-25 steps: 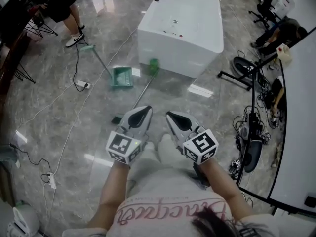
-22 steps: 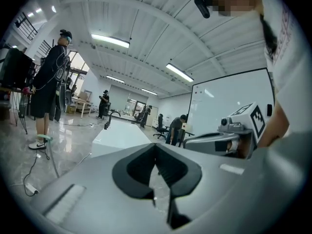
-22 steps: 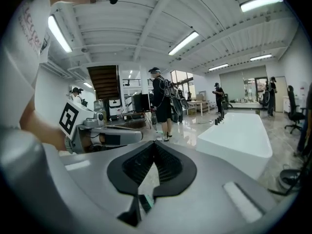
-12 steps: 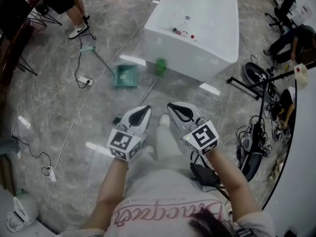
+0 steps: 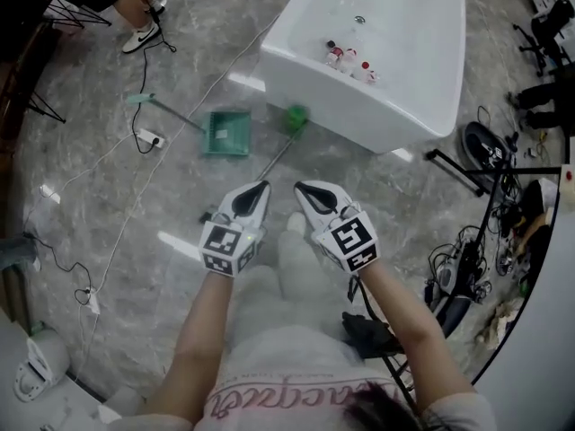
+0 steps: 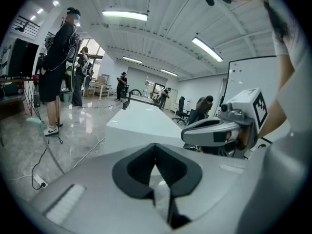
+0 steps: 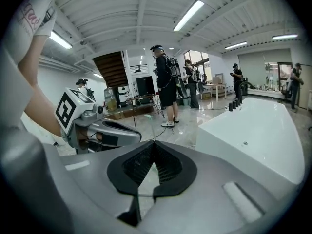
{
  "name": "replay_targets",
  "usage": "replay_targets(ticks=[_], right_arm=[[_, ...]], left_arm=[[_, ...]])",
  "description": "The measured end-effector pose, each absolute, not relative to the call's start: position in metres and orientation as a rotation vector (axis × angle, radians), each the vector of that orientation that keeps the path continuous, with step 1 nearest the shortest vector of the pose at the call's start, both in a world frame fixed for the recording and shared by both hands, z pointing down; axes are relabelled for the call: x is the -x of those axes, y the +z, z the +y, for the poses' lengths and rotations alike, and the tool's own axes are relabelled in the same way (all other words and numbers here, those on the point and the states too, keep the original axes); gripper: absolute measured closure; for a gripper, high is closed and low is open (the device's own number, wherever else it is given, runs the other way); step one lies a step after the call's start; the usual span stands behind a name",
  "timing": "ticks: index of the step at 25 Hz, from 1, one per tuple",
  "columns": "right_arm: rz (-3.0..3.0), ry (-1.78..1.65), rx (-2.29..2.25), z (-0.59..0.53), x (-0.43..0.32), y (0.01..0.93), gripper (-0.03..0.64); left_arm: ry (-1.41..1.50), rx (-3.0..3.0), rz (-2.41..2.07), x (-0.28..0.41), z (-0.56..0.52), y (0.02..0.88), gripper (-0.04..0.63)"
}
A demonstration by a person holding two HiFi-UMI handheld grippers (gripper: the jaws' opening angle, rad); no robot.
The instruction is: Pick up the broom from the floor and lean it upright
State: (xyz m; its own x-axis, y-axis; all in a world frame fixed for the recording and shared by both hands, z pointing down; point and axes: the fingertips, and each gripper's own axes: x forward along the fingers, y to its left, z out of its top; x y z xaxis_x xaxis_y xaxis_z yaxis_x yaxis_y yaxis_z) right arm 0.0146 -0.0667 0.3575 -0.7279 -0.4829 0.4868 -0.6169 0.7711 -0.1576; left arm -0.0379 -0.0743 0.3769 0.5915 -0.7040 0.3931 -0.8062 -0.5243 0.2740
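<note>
Both grippers were empty. The left gripper (image 5: 260,188) had its jaws fully together, pads meeting at the tip, nothing between them. The right gripper (image 5: 306,189) was the same in its own view: jaws closed, only floor visible through the gap below the pads. The 2 were held side by side in front of the person, tips forward and angled down, close together but not touching.

The broom (image 5: 274,157) was flat on the floor, not picked up. Its green head sat just beside the near wall of the white tub (image 5: 377,70). Whether head and tub were touching I couldn't tell. The handle ran diagonally from there toward the person and to the left, and its dark end lay on the floor just left of the left gripper in the head view. So the long axis was head far-right, tail near-left. It passed under or just beside the left gripper's tip.

Key relation: the broom was ahead of and below both grippers, and the left gripper was clearly nearer the handle. The right one sat off the handle's right side, roughly level with mid-handle. Neither was down at floor height by the look of it.

My read: task at step 1, approach only. Both sets of jaws need opening before any grab. The left looked set for the lower handle, the right for further up toward the head.

Watch item: a green dustpan (image 5: 225,134) lay just left of the handle, with loose cables nearby.
</note>
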Motion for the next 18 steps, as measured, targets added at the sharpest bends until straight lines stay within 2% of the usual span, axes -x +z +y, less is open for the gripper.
replay_targets(ticks=[7,18], right_arm=[[-2.452,0.583,-0.936,-0.103,-0.023,0.419,0.615],[-2.362,0.718,-0.956,-0.092,0.010,0.563,0.615]], left_arm=[[0.408,-2.374,-1.152,0.031,-0.103,0.431,0.595],[0.598,-2.176,-1.039,0.049,-0.115,0.608,0.595]])
